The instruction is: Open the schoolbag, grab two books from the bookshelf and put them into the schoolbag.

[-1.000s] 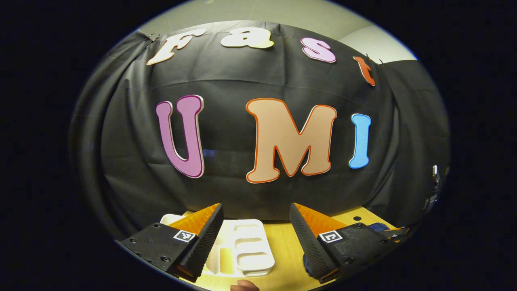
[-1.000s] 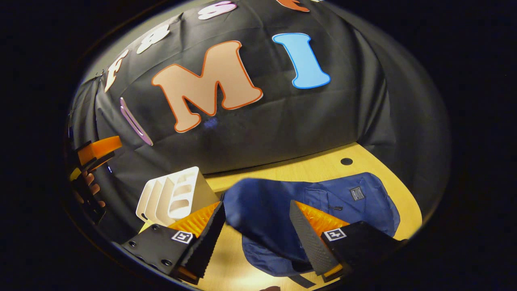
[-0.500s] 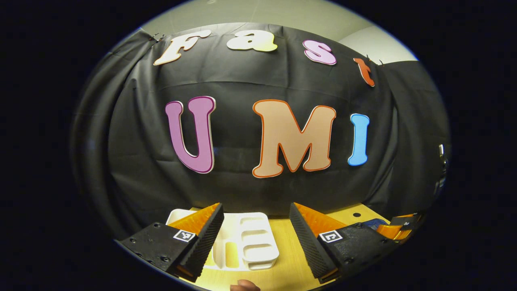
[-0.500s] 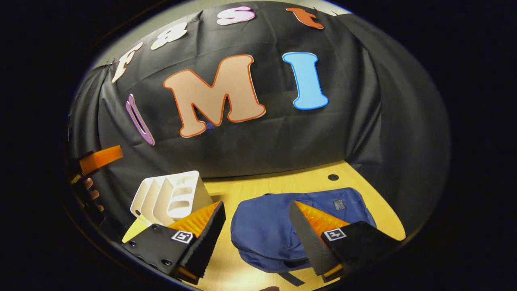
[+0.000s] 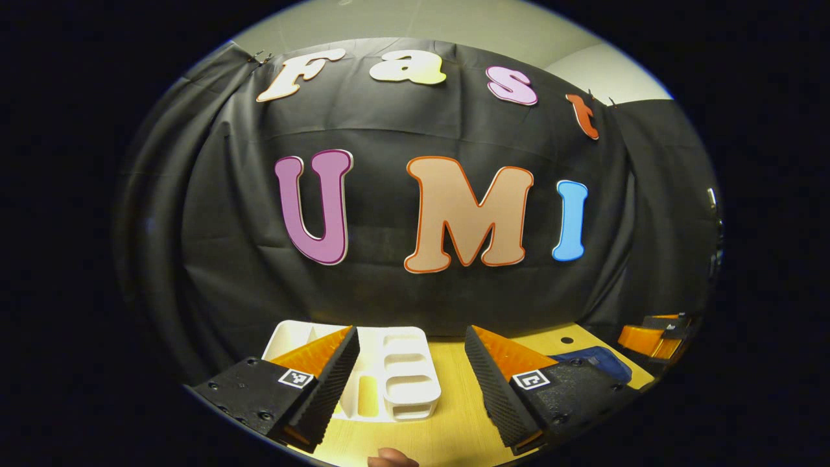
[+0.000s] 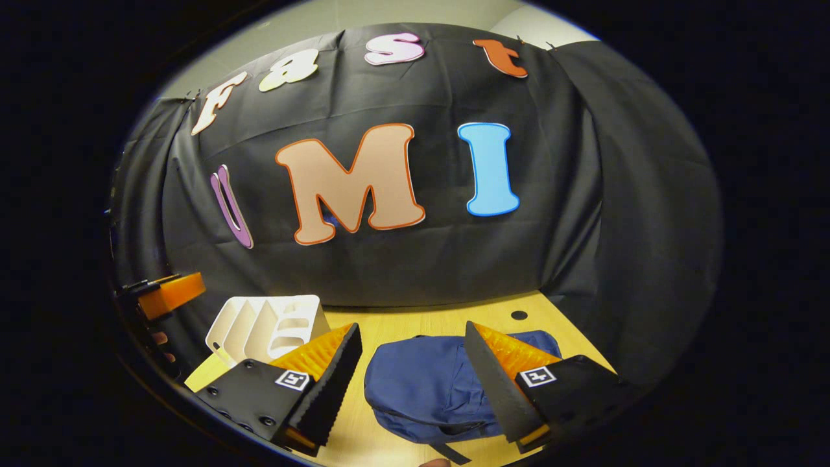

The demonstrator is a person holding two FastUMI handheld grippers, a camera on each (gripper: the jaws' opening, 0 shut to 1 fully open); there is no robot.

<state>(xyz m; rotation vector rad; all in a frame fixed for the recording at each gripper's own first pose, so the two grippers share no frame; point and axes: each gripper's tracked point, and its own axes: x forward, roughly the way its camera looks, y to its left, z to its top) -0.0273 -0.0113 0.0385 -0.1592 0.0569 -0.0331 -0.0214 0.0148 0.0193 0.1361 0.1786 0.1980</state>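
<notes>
Both grippers hang above the wooden table (image 6: 415, 321) with nothing between their fingers. Seen in the left gripper view, the left gripper (image 5: 412, 373) has its jaws spread wide and released, held up over the white bookshelf (image 5: 402, 376), a slotted rack that lies just beyond its fingertips near the black cloth wall (image 5: 389, 292). Off at the right edge of that view the blue schoolbag (image 5: 596, 359) peeks out past the right finger, and the other gripper sits beyond it at the rim. In the right gripper view, the right gripper (image 6: 412, 373) is likewise spread apart and gripping nothing, poised over the schoolbag (image 6: 421, 386), which lies flat on the table between and just beyond its two fingers, with a dark strap trailing from its near edge. The bookshelf (image 6: 272, 324) stands to the left of the bag, apart from it, its dividers leaning. At the far left edge of this view the left gripper (image 6: 165, 295) shows, with fingers of a hand (image 6: 162, 340) below it.
</notes>
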